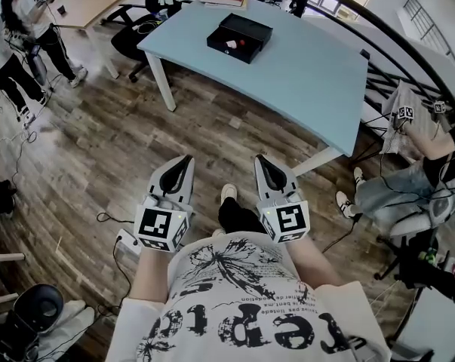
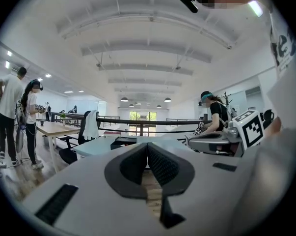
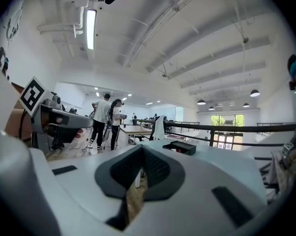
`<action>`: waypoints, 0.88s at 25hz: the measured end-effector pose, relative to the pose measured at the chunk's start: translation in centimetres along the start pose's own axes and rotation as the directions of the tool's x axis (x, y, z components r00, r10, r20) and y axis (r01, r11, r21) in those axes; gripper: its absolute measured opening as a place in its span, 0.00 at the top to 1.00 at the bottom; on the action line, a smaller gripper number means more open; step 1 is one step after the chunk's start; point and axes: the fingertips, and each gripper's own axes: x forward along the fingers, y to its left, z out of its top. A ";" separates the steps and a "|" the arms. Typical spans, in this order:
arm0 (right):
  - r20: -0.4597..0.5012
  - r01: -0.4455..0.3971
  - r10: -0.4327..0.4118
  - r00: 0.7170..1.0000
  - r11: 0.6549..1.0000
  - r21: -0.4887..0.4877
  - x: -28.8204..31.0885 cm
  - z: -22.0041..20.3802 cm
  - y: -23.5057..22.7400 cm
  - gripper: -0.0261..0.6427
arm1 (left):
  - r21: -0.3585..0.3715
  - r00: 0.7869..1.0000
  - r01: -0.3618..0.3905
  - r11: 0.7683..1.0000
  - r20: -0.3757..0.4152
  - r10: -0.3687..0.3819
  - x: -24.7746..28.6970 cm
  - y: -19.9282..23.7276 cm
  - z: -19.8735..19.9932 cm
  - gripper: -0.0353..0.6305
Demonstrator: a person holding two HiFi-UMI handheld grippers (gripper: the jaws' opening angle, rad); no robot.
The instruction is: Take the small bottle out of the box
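inside the box (image 1: 246, 27), two small items (image 1: 229, 45) are unclear.

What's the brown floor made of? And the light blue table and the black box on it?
The brown plank floor looks like wood or laminate: grain and seams show. The light blue table seems smooth matte board. The black open box may be cardboard or plastic; too small to tell.

On the table (image 1: 287, 59), the box (image 1: 239, 38) holds a white bit and a red bit, both too small to identify. In the left gripper view the box's (image 2: 122, 142) near wall hides its contents. Right of the table, a seated person (image 1: 408, 179) is cut off by the picture's edge. Left of the table, only a standing person's legs (image 1: 8, 81) show.
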 end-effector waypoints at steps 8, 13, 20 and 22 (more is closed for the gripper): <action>-0.012 -0.042 0.042 0.999 0.999 0.017 4.5 -0.6 -0.9 0.95 | -0.026 0.999 -0.041 0.999 -0.016 0.041 2.5 3.2 -0.8 0.92; -0.032 -0.049 0.050 0.998 0.998 0.044 9.9 -1.9 -3.3 0.95 | -0.034 0.997 -0.058 0.998 -0.048 0.056 7.2 6.5 -1.7 0.92; -0.049 -0.042 0.045 0.998 0.997 0.059 19.8 -1.4 -9.3 0.95 | -0.045 0.996 -0.051 0.998 -0.070 0.048 17.7 12.1 -0.1 0.92; -0.046 -0.035 0.038 0.998 0.998 0.061 22.9 -1.0 -11.8 0.95 | -0.038 0.997 -0.043 0.998 -0.069 0.040 21.5 13.5 0.8 0.92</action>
